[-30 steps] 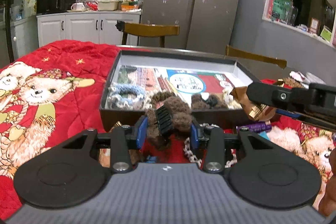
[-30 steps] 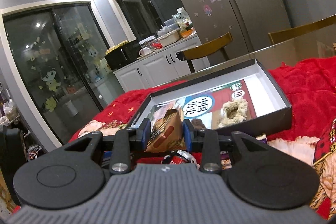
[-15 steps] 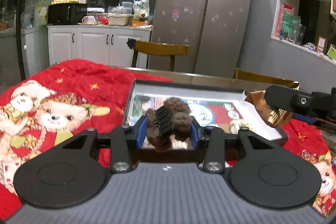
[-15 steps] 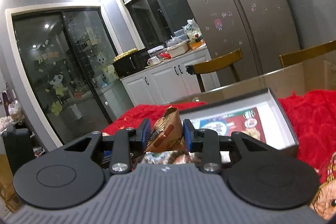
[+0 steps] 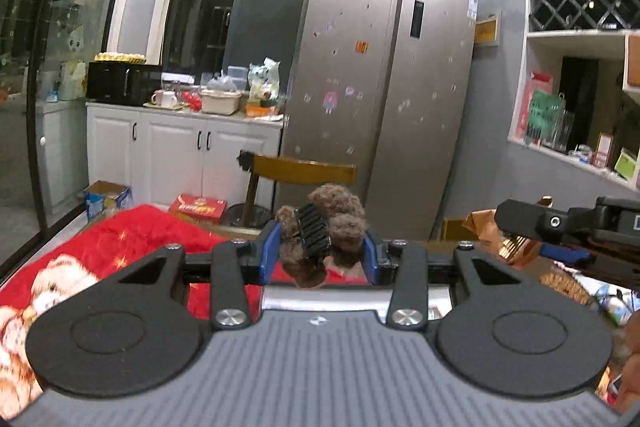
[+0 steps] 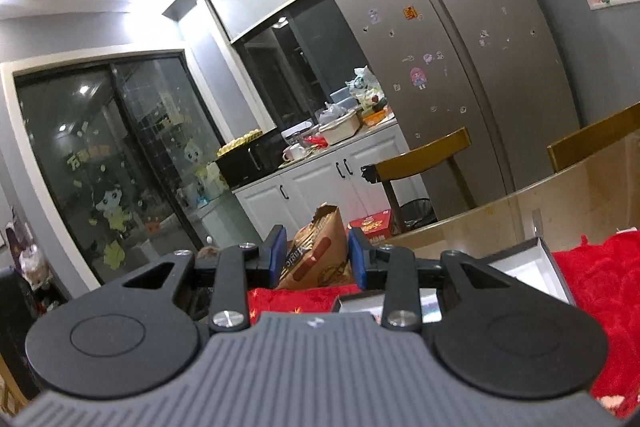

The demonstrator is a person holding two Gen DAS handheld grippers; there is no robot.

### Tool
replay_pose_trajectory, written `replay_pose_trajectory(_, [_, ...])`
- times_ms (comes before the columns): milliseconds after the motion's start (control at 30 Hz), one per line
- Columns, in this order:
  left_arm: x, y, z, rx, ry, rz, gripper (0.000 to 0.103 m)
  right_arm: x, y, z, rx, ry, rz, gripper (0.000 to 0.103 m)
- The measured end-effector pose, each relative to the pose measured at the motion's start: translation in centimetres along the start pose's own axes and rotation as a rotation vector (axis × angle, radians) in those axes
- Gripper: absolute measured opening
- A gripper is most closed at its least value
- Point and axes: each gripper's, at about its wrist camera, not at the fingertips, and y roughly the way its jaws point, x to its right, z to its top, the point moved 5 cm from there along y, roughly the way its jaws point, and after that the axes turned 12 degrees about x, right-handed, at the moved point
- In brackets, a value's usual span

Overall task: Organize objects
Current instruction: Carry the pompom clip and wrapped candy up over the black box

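My left gripper (image 5: 319, 253) is shut on a brown fuzzy hair clip (image 5: 320, 227) with a black comb, held high above the table. My right gripper (image 6: 316, 257) is shut on a brown snack packet (image 6: 318, 255) with a torn top, also lifted. The right gripper and its packet also show at the right of the left wrist view (image 5: 552, 227). The open box (image 6: 540, 263) with white inner walls lies low under the right gripper, mostly hidden; its rim (image 5: 320, 293) peeks under the left gripper.
A red bear-print blanket (image 5: 100, 259) covers the table. A wooden chair (image 5: 304, 171) stands behind it, then a steel fridge (image 5: 400, 87) and white cabinets (image 5: 180, 147). Bare tabletop (image 6: 540, 203) and a second chair (image 6: 592, 143) lie at the right. Shelves (image 5: 580, 107) line the right wall.
Both grippers have risen and tilted upward with their objects still held. The box has dropped from the middle of both views to the bottom edge.
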Motion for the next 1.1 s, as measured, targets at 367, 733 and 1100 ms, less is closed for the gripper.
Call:
replay_pose_trajectory(367, [-2.1,5.4,1.8,-0.054,-0.020,-0.032,0.047,2.2,5.8,-0.8,-0.060,0.134,-0.044,0.038])
replay_pose_trajectory(733, [-4.7,10.7,-3.6,-0.181,-0.058,-0.053,0.047,5.8,10.1,-6.6,-0.169,0.168,-0.131,0.038])
replay_pose_trajectory(1100, [-4.7,14.2,-10.0,-0.326,-0.025,-0.079,0.047,7.5,11.8,-11.1,-0.290,0.149,-0.223,0.038])
